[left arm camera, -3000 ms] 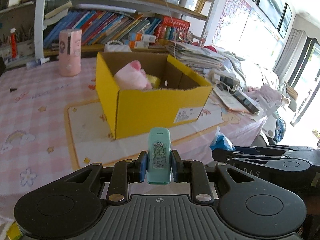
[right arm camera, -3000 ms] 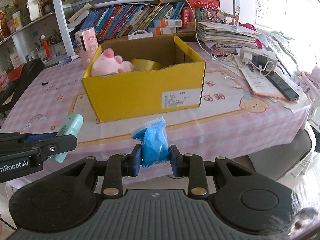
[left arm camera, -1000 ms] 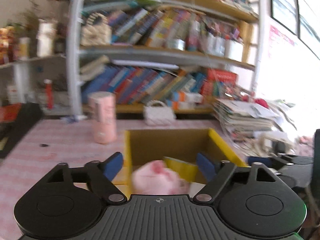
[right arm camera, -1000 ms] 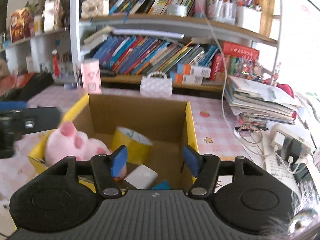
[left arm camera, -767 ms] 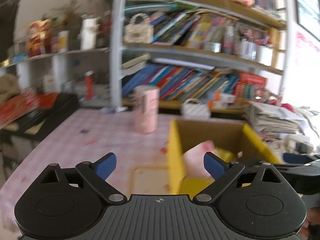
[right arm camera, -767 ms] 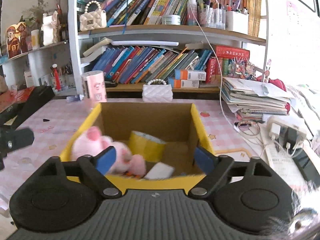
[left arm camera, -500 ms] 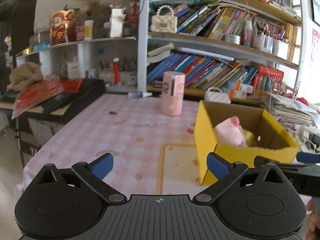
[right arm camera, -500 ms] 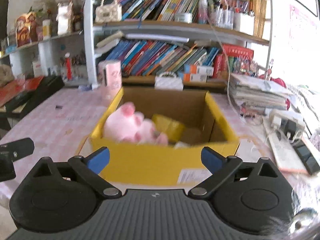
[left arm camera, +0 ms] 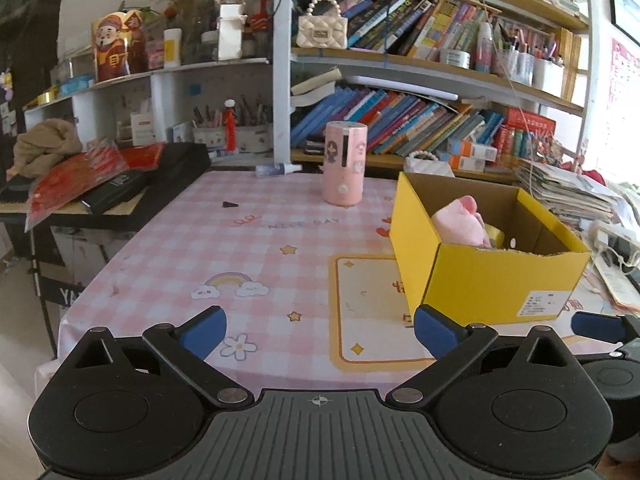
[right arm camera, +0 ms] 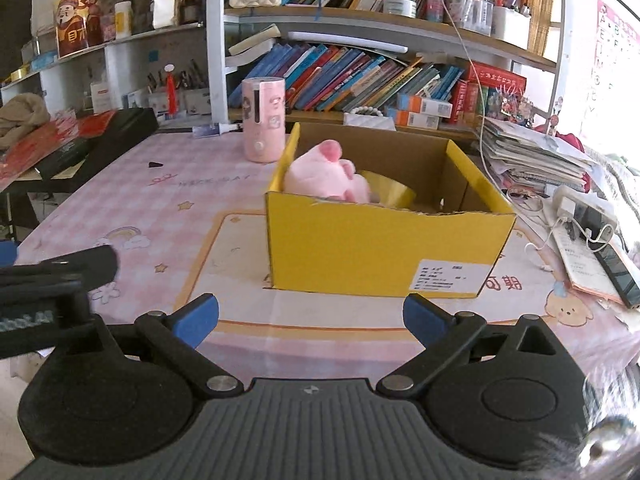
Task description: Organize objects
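Observation:
A yellow cardboard box (left arm camera: 492, 276) (right arm camera: 384, 248) stands on the pink checked tablecloth (left arm camera: 256, 256) (right arm camera: 160, 216). Inside it lie a pink plush toy (left arm camera: 460, 224) (right arm camera: 328, 178) and a yellow tape roll (right arm camera: 390, 192); the rest of its contents is hidden by the front wall. My left gripper (left arm camera: 318, 330) is open and empty over the table's near edge, left of the box. My right gripper (right arm camera: 310, 316) is open and empty in front of the box. One blue fingertip of the right gripper (left arm camera: 596, 326) shows at the right of the left wrist view.
A pink cylinder (left arm camera: 345, 163) (right arm camera: 264, 118) stands behind the box. Bookshelves (right arm camera: 360, 72) line the back. Stacked papers (right arm camera: 532, 152), a power strip (right arm camera: 584, 208) and a phone (right arm camera: 616, 268) crowd the right side. A black case (left arm camera: 168, 172) sits at the left.
Both grippers opened wide over the box, dropped the teal item and the blue item, and drew back toward the table's near edge. The left one also swung left.

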Motion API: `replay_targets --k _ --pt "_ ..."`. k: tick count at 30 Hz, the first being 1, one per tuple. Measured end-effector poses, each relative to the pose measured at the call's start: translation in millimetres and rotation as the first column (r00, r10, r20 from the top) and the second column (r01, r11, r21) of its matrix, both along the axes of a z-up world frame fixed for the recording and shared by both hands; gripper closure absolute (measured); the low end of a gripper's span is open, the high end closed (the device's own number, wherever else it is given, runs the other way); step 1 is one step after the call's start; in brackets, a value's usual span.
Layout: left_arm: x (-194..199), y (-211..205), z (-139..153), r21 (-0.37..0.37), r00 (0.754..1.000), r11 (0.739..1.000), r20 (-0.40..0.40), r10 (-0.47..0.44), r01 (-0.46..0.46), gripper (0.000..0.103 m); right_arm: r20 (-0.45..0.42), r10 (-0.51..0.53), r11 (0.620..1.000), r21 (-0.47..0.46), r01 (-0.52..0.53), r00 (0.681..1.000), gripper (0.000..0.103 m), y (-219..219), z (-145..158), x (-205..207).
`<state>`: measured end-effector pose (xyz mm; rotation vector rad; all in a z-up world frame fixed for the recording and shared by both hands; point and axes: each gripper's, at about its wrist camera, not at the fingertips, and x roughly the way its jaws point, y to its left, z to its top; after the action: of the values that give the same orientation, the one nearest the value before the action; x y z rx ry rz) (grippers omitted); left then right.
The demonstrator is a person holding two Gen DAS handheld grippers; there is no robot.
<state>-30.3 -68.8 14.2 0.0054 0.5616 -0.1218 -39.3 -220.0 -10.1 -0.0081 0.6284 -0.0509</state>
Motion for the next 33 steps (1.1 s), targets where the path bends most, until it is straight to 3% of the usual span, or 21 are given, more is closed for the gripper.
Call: replay_targets --k 10,33 --pt "1.3 -4.4 -5.1 -0.02 0.998 0.999 -0.039 -0.045 0.044 0.001 -0.005 -0.03 1.0 -0.002 0.03 1.0 0.002 3.5 -0.6 -7.7" --pt "-3.4 -4.3 -3.1 -0.026 0.997 0.999 -0.066 -0.039 0.037 0.0 -0.005 -0.052 0.999 -0.004 0.052 0.999 0.001 2.9 -0.2 -14.3"
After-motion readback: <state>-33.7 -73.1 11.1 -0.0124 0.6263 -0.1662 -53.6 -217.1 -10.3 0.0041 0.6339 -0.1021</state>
